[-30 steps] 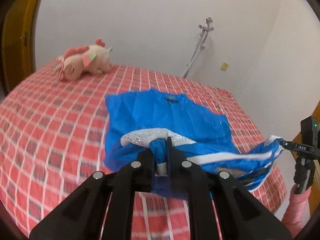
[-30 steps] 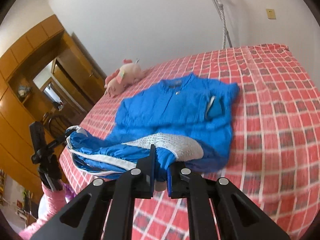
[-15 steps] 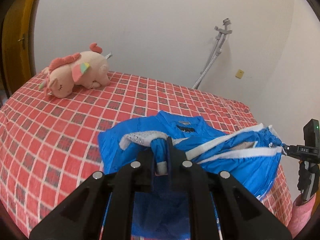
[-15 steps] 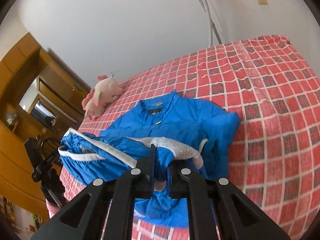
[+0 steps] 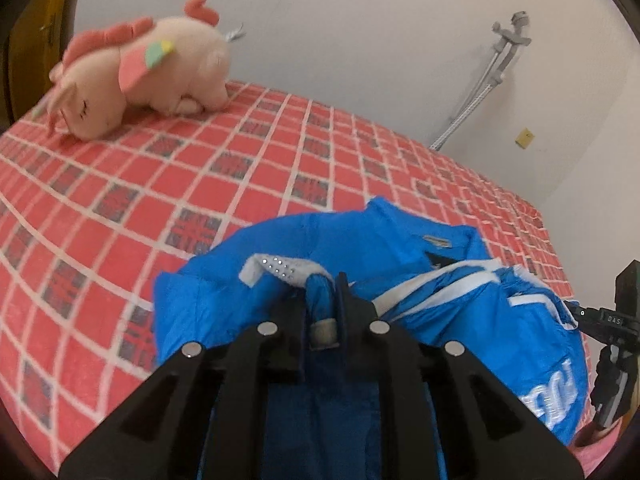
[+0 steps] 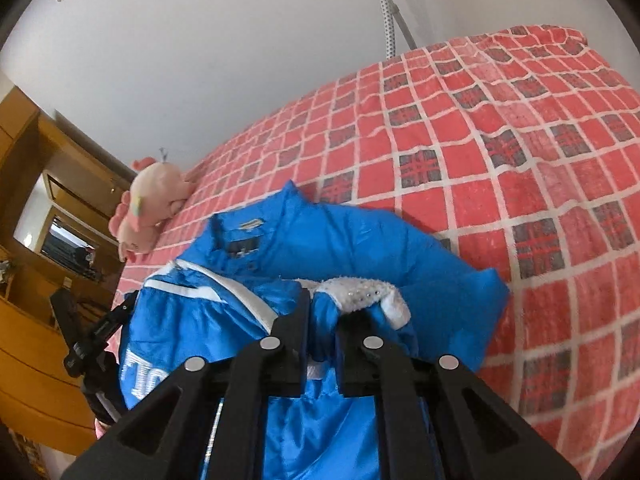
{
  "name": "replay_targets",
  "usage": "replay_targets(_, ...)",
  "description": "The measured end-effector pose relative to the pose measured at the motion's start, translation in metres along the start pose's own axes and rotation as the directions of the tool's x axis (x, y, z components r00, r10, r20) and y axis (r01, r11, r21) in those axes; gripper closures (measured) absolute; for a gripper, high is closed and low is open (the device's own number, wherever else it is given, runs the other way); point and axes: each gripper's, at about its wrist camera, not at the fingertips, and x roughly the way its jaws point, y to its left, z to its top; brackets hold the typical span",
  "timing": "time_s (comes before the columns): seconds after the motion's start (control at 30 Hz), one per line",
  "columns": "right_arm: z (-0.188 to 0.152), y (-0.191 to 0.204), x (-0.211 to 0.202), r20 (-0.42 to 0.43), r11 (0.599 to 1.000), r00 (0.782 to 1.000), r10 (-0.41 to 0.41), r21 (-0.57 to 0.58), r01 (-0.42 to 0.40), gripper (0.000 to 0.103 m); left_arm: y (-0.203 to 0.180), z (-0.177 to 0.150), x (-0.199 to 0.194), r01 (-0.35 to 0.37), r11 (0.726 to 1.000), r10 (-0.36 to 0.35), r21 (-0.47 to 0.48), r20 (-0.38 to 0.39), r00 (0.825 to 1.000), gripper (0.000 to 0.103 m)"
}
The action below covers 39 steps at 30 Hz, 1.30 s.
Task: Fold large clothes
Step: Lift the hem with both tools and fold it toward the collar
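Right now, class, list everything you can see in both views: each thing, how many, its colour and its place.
jacket: one, blue with white trim, on the bed, part lifted by both grippers
bedspread: one, red check, under the jacket
soft toy: one, pink, far end of bed
pole: one, grey, against the wall
wardrobe: one, brown wood, beside the bed
left gripper: black, shut on jacket
right gripper: black, shut on jacket

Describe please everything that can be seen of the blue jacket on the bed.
The blue jacket is shiny, padded-looking fabric with white stripes, white lettering and a white studded cuff. Its collar end, with a dark label, lies on the red checked bedspread. The other end is lifted and folded toward the collar, pinched in the left tongs and the right tongs. It lies apart from the plush toy.
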Motion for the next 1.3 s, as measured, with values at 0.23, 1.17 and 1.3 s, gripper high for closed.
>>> replay_targets(0.23, -0.004, -0.008, 0.007, -0.016, 1.000, 1.000, 0.021, 0.017, -0.021, 0.084, 0.001, -0.001, 0.008, -0.005, 1.000, 0.005, 0.016, -0.015, 1.000, 0.087)
replay_targets(1.17, -0.028, 0.022, -0.045, 0.083, 0.965, 0.987, -0.140, -0.212, 0.154, 0.095, -0.014, -0.018, -0.050, -0.134, 0.976, 0.132, 0.173, 0.026, 0.991, 0.094)
replay_targets(1.3, -0.011, 0.028, -0.061, 0.189, 0.979, 0.977, -0.102, -0.157, 0.133, 0.095, -0.028, -0.001, -0.076, -0.115, 0.984, 0.091, 0.136, 0.176, 0.980, 0.095)
